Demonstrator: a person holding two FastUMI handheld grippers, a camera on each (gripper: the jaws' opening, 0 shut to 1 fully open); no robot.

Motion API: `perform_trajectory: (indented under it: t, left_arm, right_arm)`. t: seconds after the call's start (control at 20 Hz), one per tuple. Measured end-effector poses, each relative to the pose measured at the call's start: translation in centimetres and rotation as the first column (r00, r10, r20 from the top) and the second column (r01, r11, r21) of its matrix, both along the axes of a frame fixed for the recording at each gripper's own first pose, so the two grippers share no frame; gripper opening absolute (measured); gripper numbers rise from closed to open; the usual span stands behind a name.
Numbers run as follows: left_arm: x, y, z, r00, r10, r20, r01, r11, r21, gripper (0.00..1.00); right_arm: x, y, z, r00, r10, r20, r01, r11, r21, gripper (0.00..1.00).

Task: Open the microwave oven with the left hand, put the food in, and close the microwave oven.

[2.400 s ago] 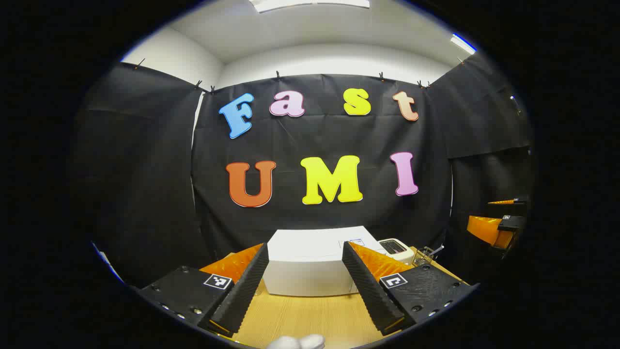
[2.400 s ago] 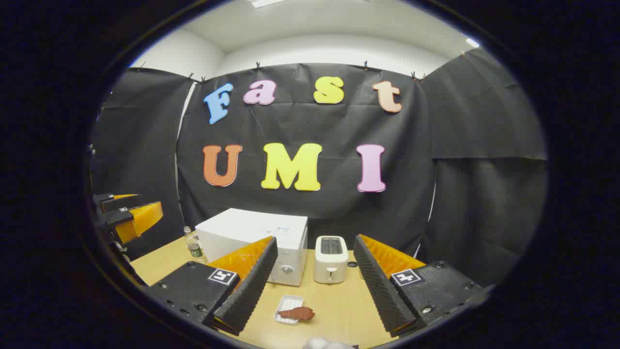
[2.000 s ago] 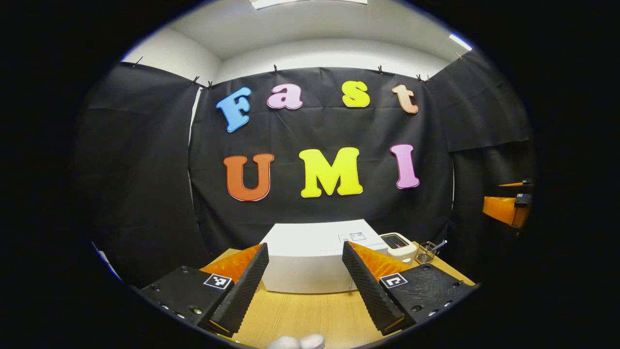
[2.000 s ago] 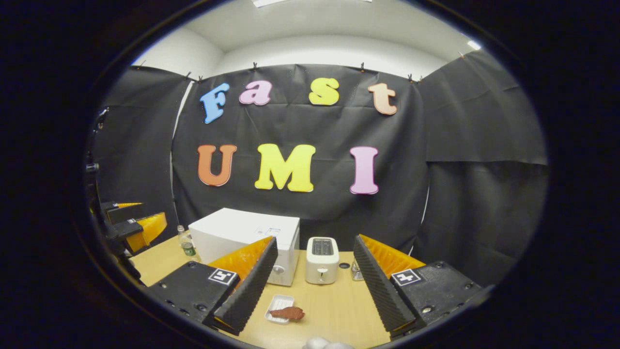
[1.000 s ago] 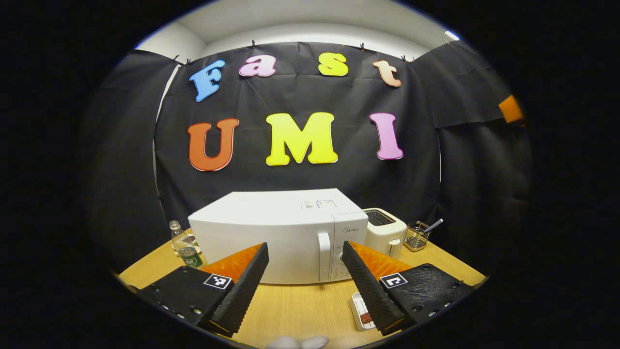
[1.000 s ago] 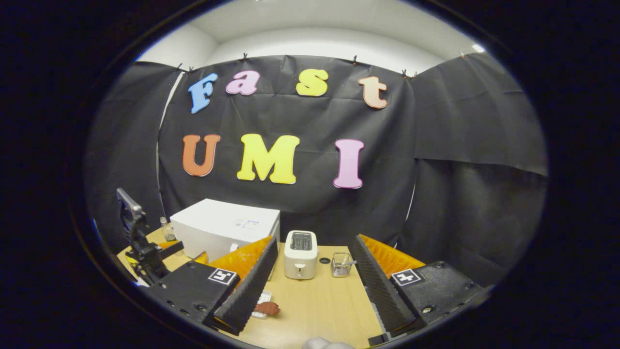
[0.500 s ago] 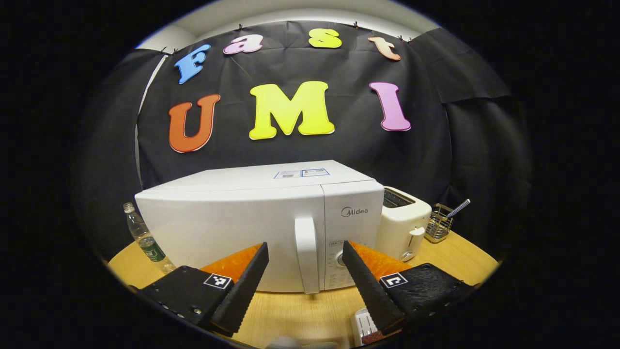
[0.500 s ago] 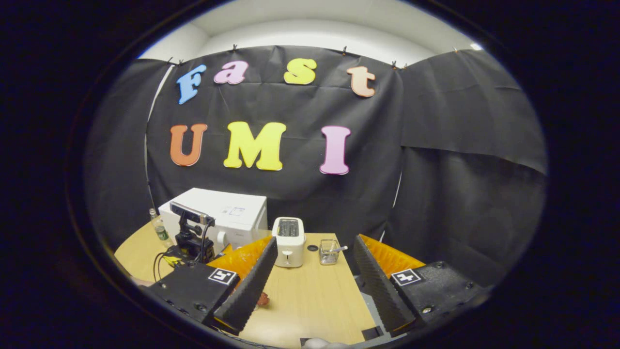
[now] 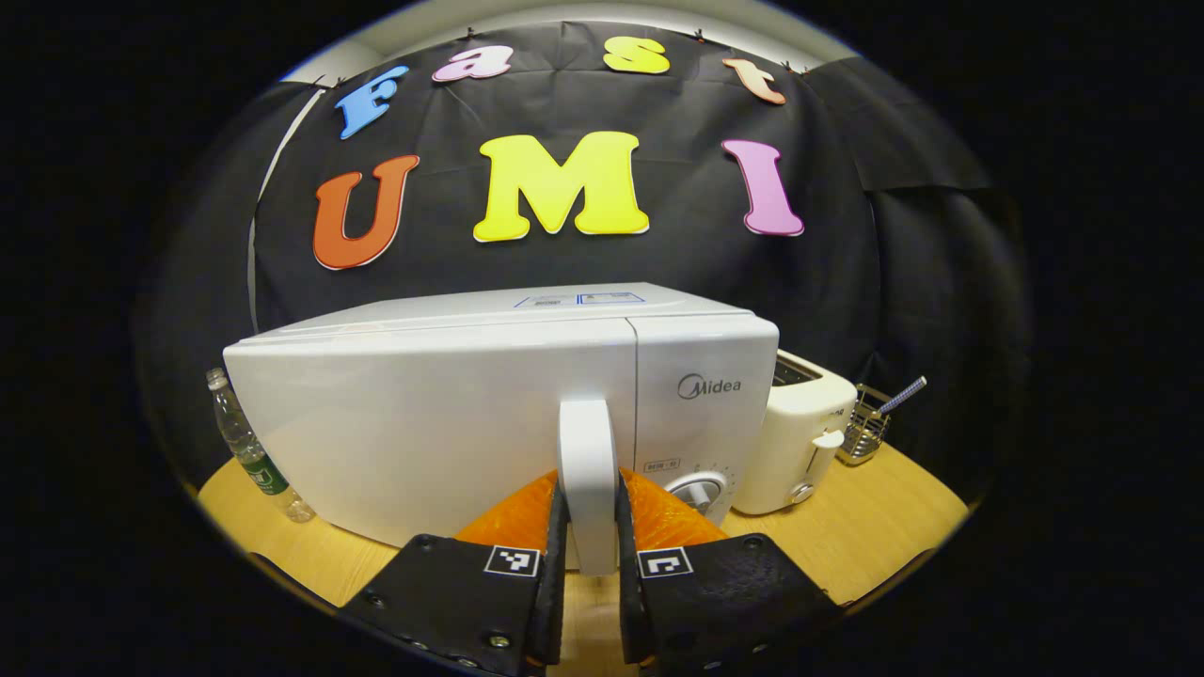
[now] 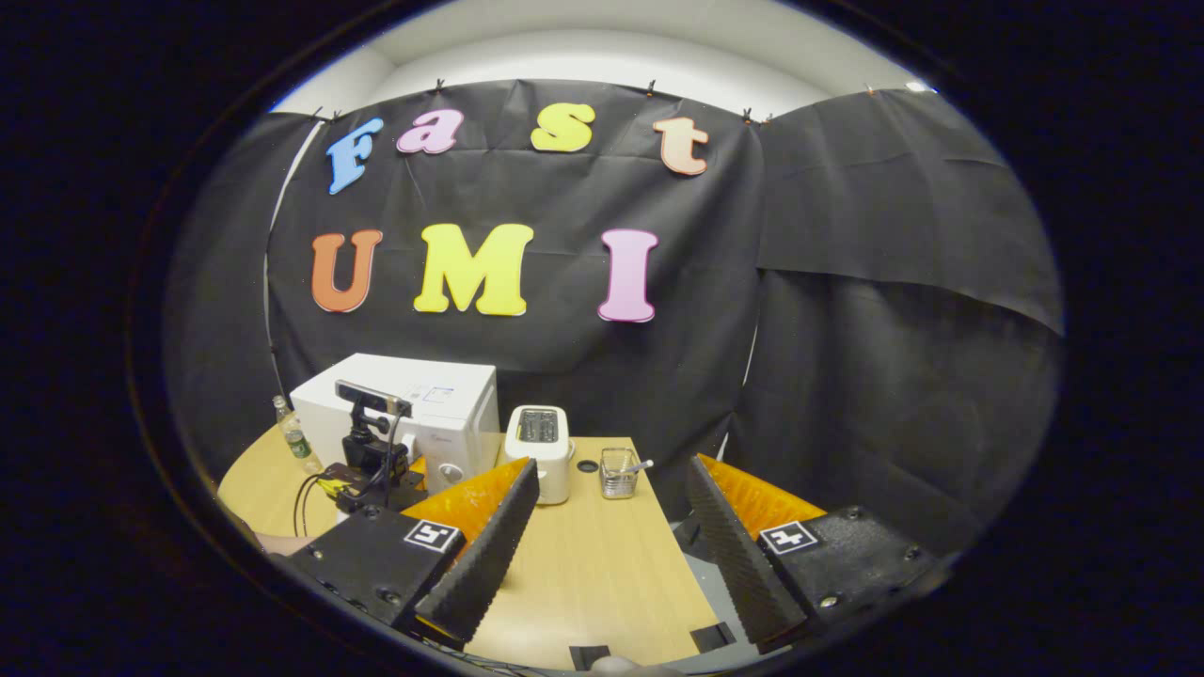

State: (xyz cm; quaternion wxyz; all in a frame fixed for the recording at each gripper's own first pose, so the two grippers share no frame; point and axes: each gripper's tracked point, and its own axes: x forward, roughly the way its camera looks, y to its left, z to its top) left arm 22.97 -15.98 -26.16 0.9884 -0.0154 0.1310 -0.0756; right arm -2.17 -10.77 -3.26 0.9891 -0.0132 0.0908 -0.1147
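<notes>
The white microwave [image 9: 423, 414] stands close in front in the left gripper view, its door flush with the body. My left gripper [image 9: 588, 564] is shut on the vertical door handle [image 9: 587, 451], one finger pressing each side of it. In the right gripper view the microwave [image 10: 442, 400] sits at the far left of the table, and the left gripper [image 10: 372, 461] with its camera mount is right in front of it. My right gripper [image 10: 611, 470] hangs open above the table [image 10: 583, 574], nothing between its fingers.
A white toaster [image 9: 800, 432] stands right of the microwave, then a wire basket [image 9: 863, 428] with a utensil in it. A plastic bottle [image 9: 246, 447] stands left of the microwave. The table's right edge [image 10: 696, 602] runs under the right gripper.
The left gripper came down and forward to the microwave and shut on the door handle. The right gripper swung rightward; the tray with the food slipped out of its view.
</notes>
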Motion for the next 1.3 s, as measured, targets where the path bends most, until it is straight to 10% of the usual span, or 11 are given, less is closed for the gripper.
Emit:
perform_trajectory:
  t: [0.6,1.3]
  left_arm:
    - [-1.3,0.4,-0.4,0.999,-0.025,-0.025,0.025,1.000,0.008,0.12]
    - [-16.4,9.0,-1.1,0.999,-0.019,-0.046,0.022,0.998,0.058,0.11]
  right_arm:
    - [0.8,1.8,0.6,0.998,0.065,-0.001,-0.065,0.997,-0.028,1.00]
    - [2.6,12.1,-0.2,0.946,0.324,-0.014,-0.324,0.946,0.003,1.00]
